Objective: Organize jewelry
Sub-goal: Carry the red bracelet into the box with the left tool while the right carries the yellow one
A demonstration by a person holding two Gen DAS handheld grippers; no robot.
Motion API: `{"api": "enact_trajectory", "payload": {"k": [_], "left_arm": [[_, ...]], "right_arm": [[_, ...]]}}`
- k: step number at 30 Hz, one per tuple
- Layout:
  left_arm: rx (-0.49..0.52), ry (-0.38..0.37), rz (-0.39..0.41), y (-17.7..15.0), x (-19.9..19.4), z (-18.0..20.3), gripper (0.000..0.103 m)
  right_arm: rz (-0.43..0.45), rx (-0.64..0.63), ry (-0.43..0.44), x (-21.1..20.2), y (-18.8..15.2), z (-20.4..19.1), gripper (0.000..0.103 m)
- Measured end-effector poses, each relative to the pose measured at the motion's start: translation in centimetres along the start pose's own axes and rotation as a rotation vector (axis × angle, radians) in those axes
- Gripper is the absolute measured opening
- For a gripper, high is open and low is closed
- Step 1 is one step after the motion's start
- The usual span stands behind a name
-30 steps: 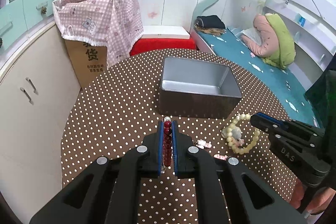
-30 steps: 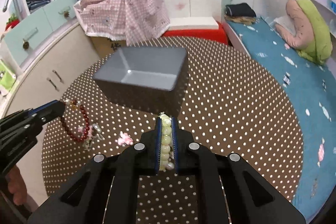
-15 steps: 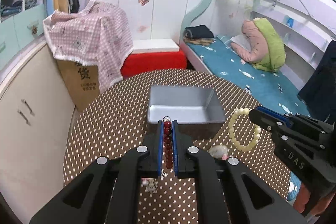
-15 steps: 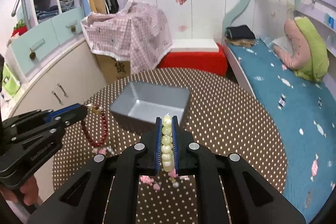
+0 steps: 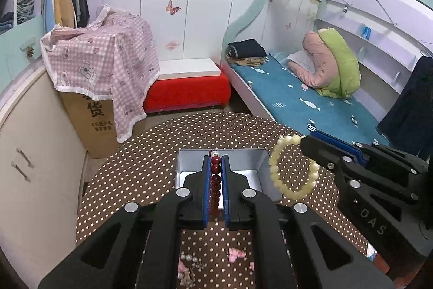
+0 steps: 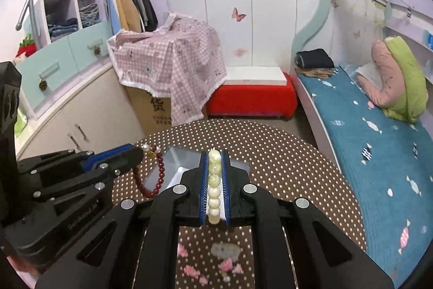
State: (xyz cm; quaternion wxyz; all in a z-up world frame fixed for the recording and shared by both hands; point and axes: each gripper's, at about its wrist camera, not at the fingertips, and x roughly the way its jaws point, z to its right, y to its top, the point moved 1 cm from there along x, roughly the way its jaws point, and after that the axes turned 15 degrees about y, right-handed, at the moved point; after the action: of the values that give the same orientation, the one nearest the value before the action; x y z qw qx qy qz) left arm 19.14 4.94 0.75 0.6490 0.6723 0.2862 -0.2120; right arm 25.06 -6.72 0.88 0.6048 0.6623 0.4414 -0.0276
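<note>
**Two bracelets held aloft over the tin**

The left gripper [image 5: 216, 167] is raised above the round brown polka-dot tabletop [image 5: 130, 175], aimed forward over the rectangular silver metal tin [image 5: 243, 175]. Its fingers [image 5: 207, 180] are clenched on the dark red beaded bracelet [image 6: 154, 175], whose pinched beads run in a line along the fingers while the rest of the loop hangs down beside the tin.

The right gripper [image 6: 215, 167] is level with it and just to its right, fingers [image 6: 226, 180] clamped on the cream pearl-like beaded bracelet [image 5: 292, 167]. That loop dangles from the fingertips, hanging vertically beside the tin's right edge. Small pink charms [image 6: 224, 266] lie on the tabletop below.
</note>
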Motion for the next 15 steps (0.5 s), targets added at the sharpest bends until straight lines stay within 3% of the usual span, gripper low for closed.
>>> {"api": "enact_trajectory", "payload": {"k": [8,15], "left_arm": [[0.005,-0.045,-0.079,1.7,4.5,0.2,0.006],[0.011,-0.111,-0.174,1.2,8.5,0.3,0.006]], "right_arm": [[-0.052,0.017,0.023,4.4,1.6,1.8,0.01],[-0.134,0.062,0.073,7.9,0.1,3.3,0.01]]}}
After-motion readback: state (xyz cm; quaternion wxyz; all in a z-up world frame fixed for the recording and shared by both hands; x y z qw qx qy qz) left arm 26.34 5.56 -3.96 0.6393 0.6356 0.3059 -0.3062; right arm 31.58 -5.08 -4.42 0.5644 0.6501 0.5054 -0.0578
